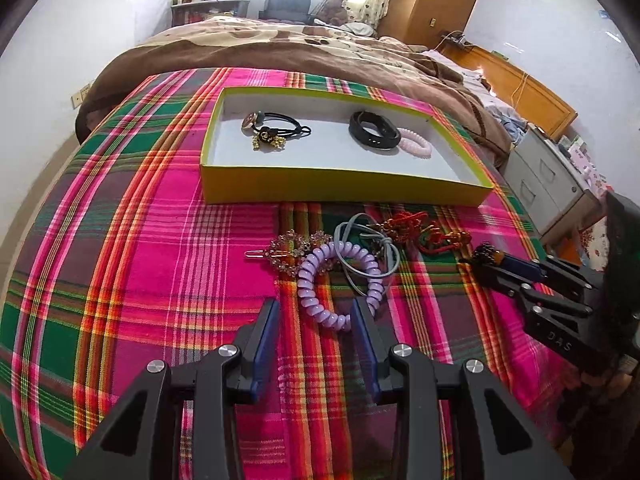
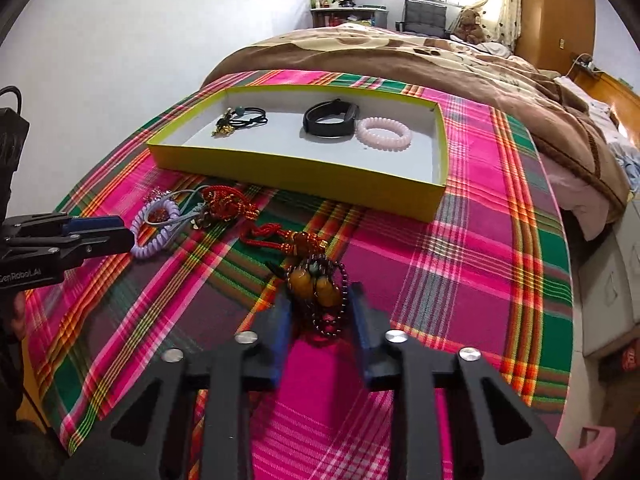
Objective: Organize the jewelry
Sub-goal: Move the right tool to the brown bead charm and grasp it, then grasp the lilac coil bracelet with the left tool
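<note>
- We hold the right gripper (image 2: 320,312) tilted down over the plaid cloth (image 2: 460,272), and its blue-padded fingers (image 2: 362,320) sit close on either side of the amber bead pendant (image 2: 316,284), which has a loop of dark beads hanging around it.
- The fingers look blurred, and we cannot tell for certain whether the pads press on the pendant.
- Just ahead of that gripper the red knotted cord (image 2: 228,202) runs from the pendant toward the heap of loose pieces.
- Our left gripper (image 1: 316,316) is spread wide; the near end of the lilac spiral hair tie (image 1: 332,276) lies between its fingers, and neither pad presses on it.
- Just beyond the left gripper's tips lie a grey elastic band (image 1: 360,240), partly over the spiral tie, and a rhinestone hair clip (image 1: 292,246) touching the tie on its left.
- Farther ahead of both grippers stands the shallow yellow tray (image 1: 344,190).
- In the tray we see a black hair elastic with gold charms (image 1: 272,128) on the left, and on the right a black wristband (image 1: 372,130) touching a pink spiral tie (image 1: 416,144).
- Past the tray a brown blanket (image 1: 280,52) covers the bed.
</note>
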`<state>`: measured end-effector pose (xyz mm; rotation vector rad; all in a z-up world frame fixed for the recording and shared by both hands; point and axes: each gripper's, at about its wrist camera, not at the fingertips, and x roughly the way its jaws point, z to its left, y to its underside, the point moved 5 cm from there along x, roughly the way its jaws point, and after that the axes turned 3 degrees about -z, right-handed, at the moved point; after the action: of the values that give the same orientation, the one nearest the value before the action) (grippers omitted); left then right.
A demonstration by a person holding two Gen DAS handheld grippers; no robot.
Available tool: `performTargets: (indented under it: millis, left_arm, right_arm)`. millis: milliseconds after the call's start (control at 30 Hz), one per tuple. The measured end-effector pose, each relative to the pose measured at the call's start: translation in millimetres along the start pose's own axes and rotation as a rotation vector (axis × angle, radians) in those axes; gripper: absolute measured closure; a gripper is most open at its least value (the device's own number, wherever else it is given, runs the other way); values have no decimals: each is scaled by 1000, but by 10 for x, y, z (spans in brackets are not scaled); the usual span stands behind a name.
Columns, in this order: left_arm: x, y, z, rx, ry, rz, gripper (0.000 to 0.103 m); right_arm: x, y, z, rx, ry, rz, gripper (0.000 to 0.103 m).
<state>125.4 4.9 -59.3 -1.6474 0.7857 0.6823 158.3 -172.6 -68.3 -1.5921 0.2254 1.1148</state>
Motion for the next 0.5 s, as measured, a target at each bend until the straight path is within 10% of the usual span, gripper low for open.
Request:
performTargets:
  millis: [500]
  left_arm:
    - [129, -56, -41, 88, -126, 5, 68]
  right_arm:
    - [-185, 42, -8, 152, 21, -64, 90]
